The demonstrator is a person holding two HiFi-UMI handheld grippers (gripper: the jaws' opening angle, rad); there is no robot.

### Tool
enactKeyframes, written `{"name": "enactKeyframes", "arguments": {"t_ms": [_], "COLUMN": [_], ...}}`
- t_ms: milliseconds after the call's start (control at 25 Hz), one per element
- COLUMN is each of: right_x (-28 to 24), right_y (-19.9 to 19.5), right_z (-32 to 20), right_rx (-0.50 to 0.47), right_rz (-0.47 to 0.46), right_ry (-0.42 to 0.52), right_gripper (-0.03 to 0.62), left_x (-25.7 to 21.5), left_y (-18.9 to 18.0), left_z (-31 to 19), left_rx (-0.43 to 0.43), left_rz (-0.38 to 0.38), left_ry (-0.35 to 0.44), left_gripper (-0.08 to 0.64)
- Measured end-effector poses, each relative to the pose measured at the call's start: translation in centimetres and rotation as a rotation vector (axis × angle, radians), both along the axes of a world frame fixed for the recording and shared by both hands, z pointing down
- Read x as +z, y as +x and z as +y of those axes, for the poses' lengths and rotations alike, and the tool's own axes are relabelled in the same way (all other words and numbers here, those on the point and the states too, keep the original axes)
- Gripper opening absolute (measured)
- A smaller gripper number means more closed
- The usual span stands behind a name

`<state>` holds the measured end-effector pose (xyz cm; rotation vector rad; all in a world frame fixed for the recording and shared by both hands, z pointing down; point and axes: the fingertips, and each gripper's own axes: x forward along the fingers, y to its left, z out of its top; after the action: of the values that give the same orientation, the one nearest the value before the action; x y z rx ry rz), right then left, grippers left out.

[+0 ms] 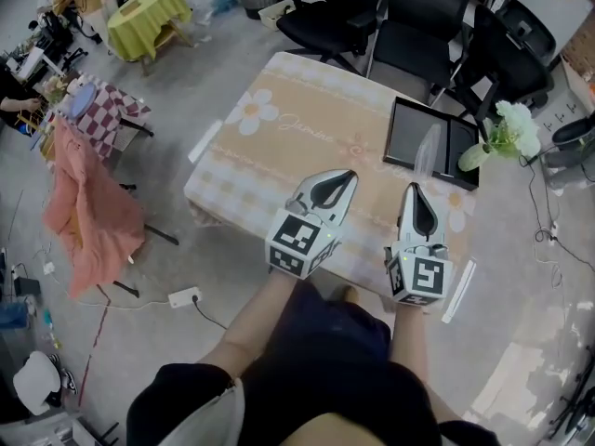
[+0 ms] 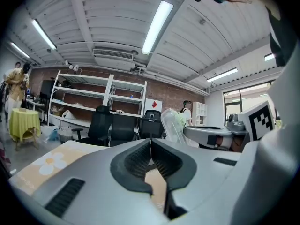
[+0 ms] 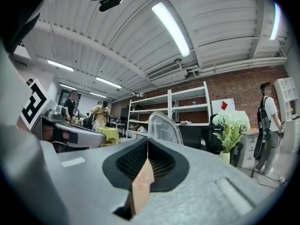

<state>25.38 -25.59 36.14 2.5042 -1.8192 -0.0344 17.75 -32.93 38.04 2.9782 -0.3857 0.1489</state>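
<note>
Left gripper and right gripper closed, empty; clear lid just beyond right one.

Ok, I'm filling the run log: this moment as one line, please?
left hand-held gripper: shut, empty | right hand-held gripper: shut, empty | both above near edge of table | nearest: clear lid upright by black tray

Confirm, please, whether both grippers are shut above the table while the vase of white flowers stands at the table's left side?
Not quite: the vase of white flowers stands at the table's right side, by the black tray, as the head view shows. The left gripper and the right gripper are indeed shut above the table.
</note>
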Motion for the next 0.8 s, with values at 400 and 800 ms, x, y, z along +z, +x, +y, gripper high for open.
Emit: {"name": "enactKeyframes", "arguments": {"t_ms": [400,800], "right_x": [-0.3,0.0], "right_y": [0.9,1.6], "right_z": [1.7,2.4], "right_rx": [0.048,0.080], "right_rz": [0.012,-0.015], "right_ry": [0.041,0.037], "right_gripper": [0.008,0.008], "left_x": [-0.4,0.3], "left_y": [1.4,1.9], "left_z": [1.3,2.0], "left_rx": [0.049,0.072], "left_rz": [0.015,-0.007], "left_ry": [0.024,0.016], "left_gripper": [0.012,0.012]}}
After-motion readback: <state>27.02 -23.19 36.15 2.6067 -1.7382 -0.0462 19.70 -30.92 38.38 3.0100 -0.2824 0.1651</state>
